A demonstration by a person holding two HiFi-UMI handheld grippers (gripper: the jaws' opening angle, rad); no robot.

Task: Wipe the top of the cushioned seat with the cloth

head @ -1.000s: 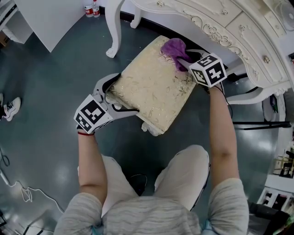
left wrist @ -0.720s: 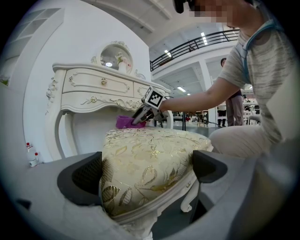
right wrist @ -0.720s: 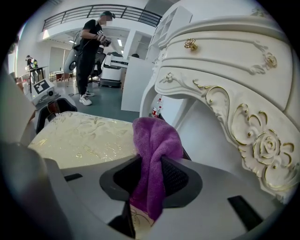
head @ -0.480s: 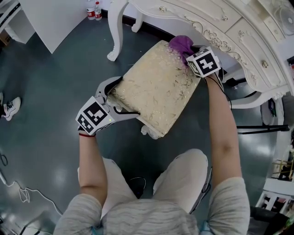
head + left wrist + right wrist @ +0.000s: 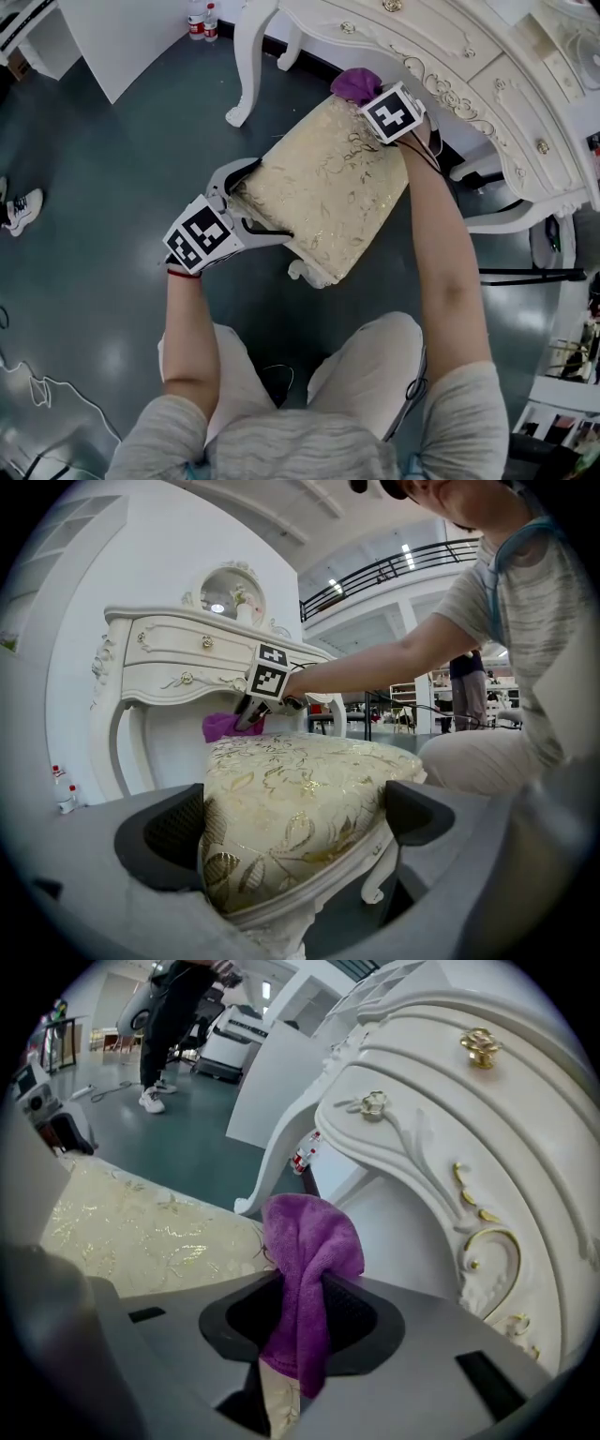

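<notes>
Grey-green floor [image 5: 112,187]; a white carved dressing table [image 5: 487,56] is set along the far side. The right gripper [image 5: 300,1321] is clamped on the purple cloth [image 5: 309,1241], with a fold bunched above the jaws. The cloth is held at the far edge of the cushioned seat [image 5: 328,187], just beside the dressing table; this is judged to be the end of a stroke. The left gripper [image 5: 295,827] is closed round the seat's near corner, presumably to steady it against the wiping. Since a second ago the cloth has been carried from the far corner's top out to the edge; the left hold is unchanged.
</notes>
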